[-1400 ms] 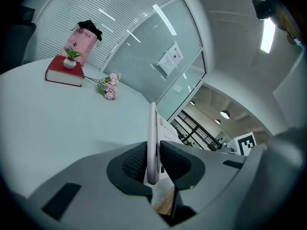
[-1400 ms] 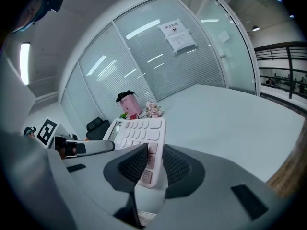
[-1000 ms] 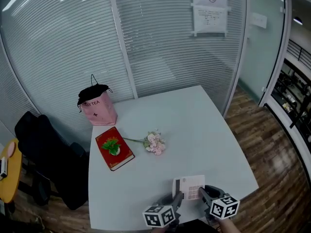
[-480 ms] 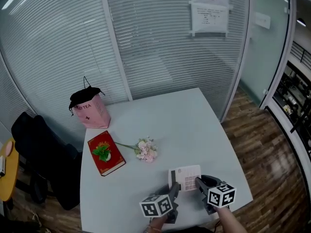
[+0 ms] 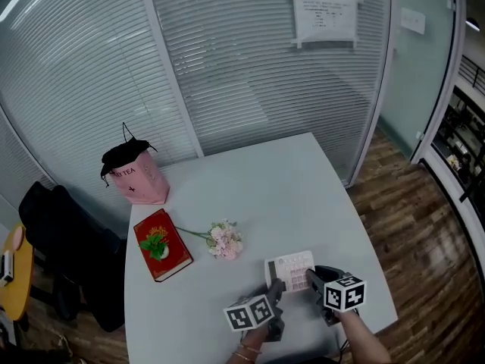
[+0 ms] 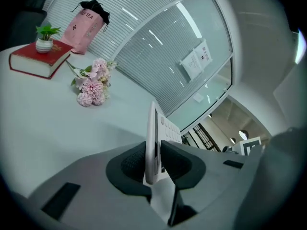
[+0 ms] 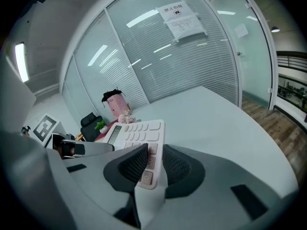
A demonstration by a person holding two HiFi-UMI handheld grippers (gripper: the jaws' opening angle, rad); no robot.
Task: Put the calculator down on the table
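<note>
A white calculator with pale keys is held between both grippers over the near right part of the white table. My left gripper is shut on its left edge; in the left gripper view the calculator stands edge-on between the dark pads. My right gripper is shut on its near right corner, and in the right gripper view the calculator shows its keys and display. Whether it touches the table I cannot tell.
A red book with a small potted plant on it lies at the table's left. Pink flowers lie beside it. A pink bag stands at the far left corner. A black chair is left of the table; glass partitions stand behind.
Both grippers, still holding the calculator, have moved farther in over the table and a little lower. The view has shifted, so the book, flowers and bag sit more to the left.
</note>
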